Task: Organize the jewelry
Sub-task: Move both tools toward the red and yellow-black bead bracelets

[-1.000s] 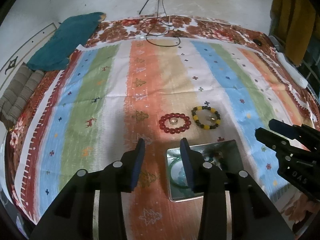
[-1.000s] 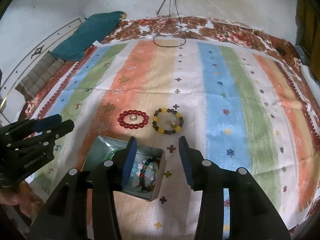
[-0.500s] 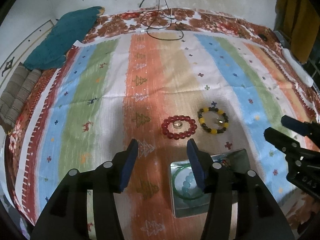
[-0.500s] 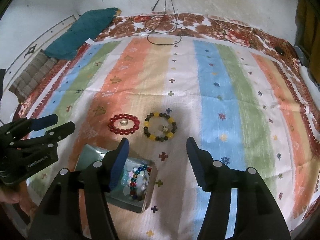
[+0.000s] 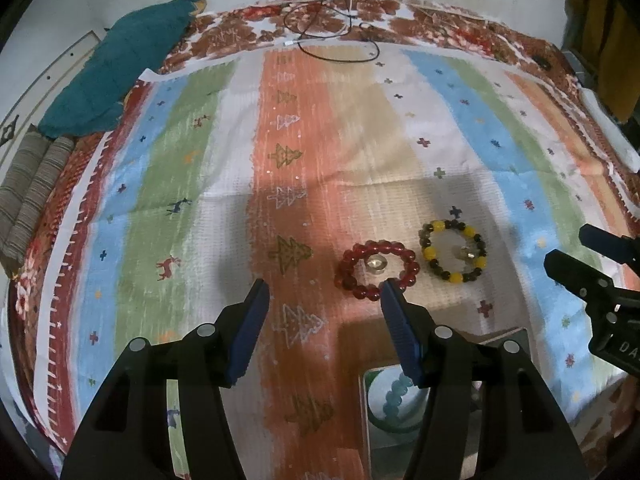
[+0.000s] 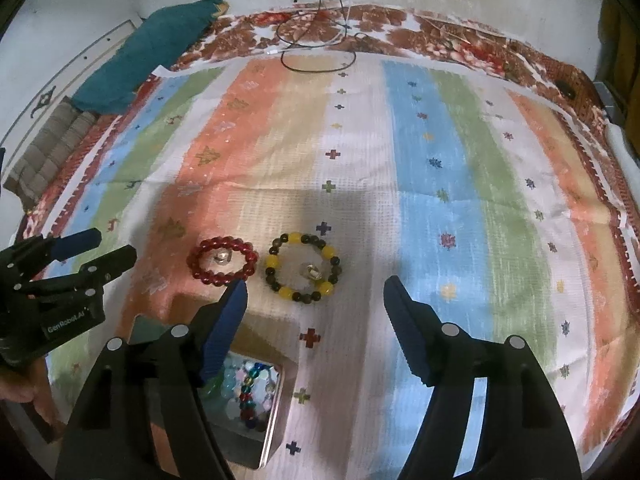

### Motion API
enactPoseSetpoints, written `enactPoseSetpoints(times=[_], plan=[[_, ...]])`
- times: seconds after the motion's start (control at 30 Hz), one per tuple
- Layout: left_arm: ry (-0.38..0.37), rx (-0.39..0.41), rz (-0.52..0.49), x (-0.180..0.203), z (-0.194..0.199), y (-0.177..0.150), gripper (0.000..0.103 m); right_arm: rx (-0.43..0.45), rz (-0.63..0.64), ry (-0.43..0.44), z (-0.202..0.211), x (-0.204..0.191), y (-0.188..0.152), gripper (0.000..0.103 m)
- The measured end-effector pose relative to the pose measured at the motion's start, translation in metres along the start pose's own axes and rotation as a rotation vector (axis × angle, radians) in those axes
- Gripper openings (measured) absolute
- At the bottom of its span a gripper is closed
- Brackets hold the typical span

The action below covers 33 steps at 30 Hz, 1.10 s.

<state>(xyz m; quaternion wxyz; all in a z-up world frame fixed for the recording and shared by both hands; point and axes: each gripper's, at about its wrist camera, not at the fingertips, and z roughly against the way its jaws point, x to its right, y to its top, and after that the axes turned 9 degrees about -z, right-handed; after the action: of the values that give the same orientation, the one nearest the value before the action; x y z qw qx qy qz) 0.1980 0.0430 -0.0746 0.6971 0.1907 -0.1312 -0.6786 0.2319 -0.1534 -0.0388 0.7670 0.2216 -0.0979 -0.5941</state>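
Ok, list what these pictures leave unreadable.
- Metal tin, left wrist view: mostly behind the left gripper.
- Tin's beads, right wrist view: partly behind the right gripper.
- Small pieces inside the red bracelet and yellow-and-dark bracelet: too small.

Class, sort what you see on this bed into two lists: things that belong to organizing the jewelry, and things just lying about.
Belongs to the job:
- red bead bracelet
- yellow and dark bead bracelet
- small ring inside each bracelet
- metal tin holding beads
- left gripper and right gripper, both open and empty

Lying about:
- teal cloth
- black cable
- folded striped blanket
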Motion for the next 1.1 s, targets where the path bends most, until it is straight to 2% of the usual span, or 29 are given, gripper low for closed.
enactPoseSetpoints(times=[0.63, 1.1], plan=[[-0.015, -0.072, -0.025, 0.0, -0.041, 0.017, 0.06, -0.079, 0.009, -0.06, -0.053, 0.004, 0.018, 0.071], [-0.044, -0.173, -0.053, -0.001, -0.09, 0.015, 0.058, -0.13, 0.009, -0.09, -0.088, 0.006, 0.022, 0.072]])
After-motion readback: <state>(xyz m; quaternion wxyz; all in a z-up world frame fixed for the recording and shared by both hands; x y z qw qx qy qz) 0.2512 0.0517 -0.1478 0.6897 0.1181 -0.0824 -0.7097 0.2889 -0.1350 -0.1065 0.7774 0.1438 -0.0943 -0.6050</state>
